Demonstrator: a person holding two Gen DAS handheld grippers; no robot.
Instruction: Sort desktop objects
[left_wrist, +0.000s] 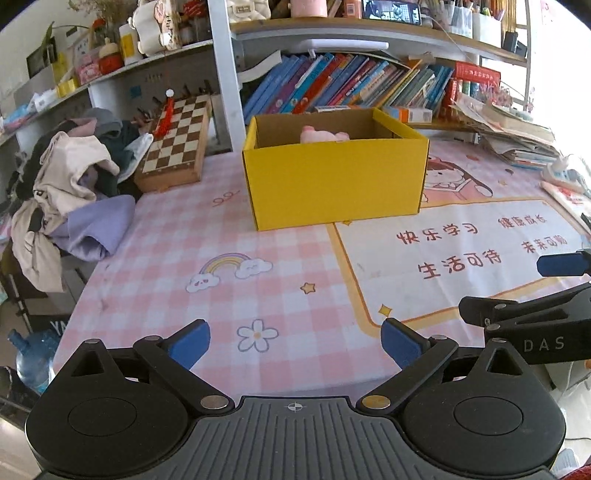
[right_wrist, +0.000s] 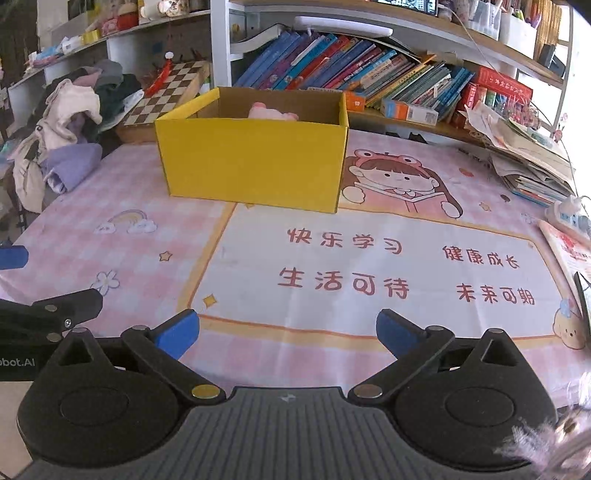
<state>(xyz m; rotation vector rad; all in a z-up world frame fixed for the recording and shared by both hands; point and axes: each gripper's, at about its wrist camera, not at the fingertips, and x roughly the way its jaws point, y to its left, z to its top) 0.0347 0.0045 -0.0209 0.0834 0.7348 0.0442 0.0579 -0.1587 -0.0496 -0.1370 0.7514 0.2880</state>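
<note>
starting from the biggest thing, the desk mat (right_wrist: 369, 258) in front of you carries almost nothing loose, so your first risk is reaching for something that does not belong to the job: the pile of clothes (left_wrist: 74, 192) at the left edge, the chessboard (left_wrist: 177, 140) behind it and the slumped stack of papers (right_wrist: 532, 155) at the right all sit near enough to snag or topple if you swing wide.

next, the yellow box (left_wrist: 332, 181) stands in the middle of the mat, open at the top, and light cardboard like that would likely slide or tip if a finger catches its rim on the way in.

inside it lies the pink soft toy (left_wrist: 323, 134), only its top showing above the front wall; you cannot tell from here what else is in there, so a blind drop could land on it or bounce out.

your left gripper (left_wrist: 295, 343) and right gripper (right_wrist: 288, 332) both hover low over the mat, fingers spread wide with nothing between them. they hang just beside each other, so turning either one inward could knock the two together.
</note>
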